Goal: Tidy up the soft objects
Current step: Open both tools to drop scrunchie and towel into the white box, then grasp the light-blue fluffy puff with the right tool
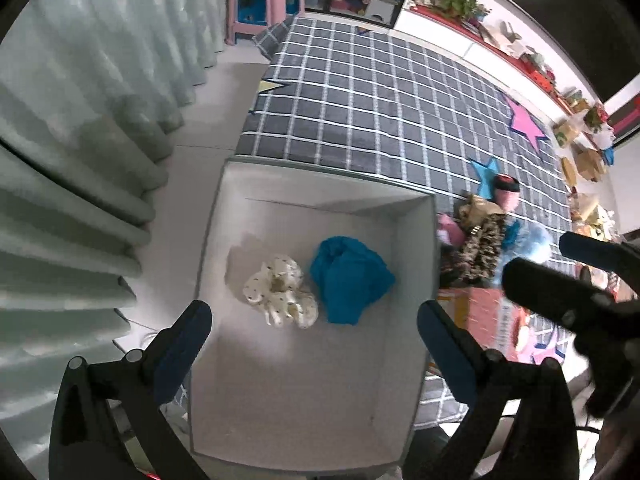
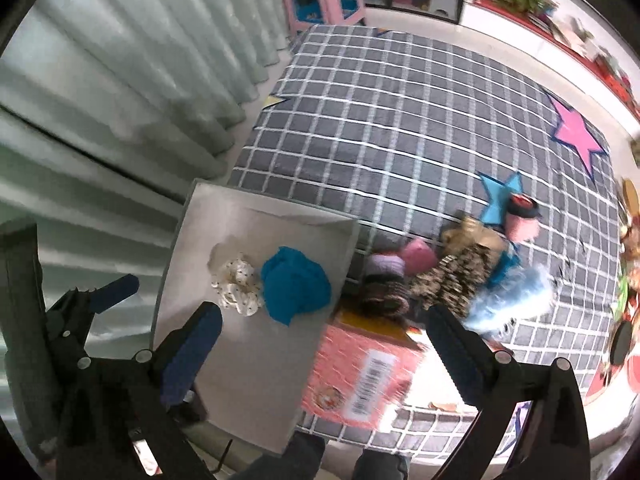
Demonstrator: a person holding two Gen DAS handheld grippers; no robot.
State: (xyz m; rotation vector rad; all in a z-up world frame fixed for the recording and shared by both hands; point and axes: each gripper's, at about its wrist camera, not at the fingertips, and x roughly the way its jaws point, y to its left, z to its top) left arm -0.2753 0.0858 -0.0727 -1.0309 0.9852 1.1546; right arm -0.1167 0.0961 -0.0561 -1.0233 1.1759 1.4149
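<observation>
Right hand-held gripper (image 2: 324, 344), released and empty, is hovering nearer the heap of soft items (image 2: 452, 276) lying ahead-right on the rug (image 2: 400, 120); left hand-held gripper (image 1: 314, 334), also released, is hanging over the white bin (image 1: 428, 260).

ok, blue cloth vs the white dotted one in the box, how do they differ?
The blue cloth is plain, solid blue; the white dotted cloth is cream with small dark dots. The blue cloth makes a bigger, smoother bundle, while the white dotted cloth is smaller and more ruffled. Both lie crumpled side by side on the floor of the white box, touching or nearly so, and neither is held.
</observation>
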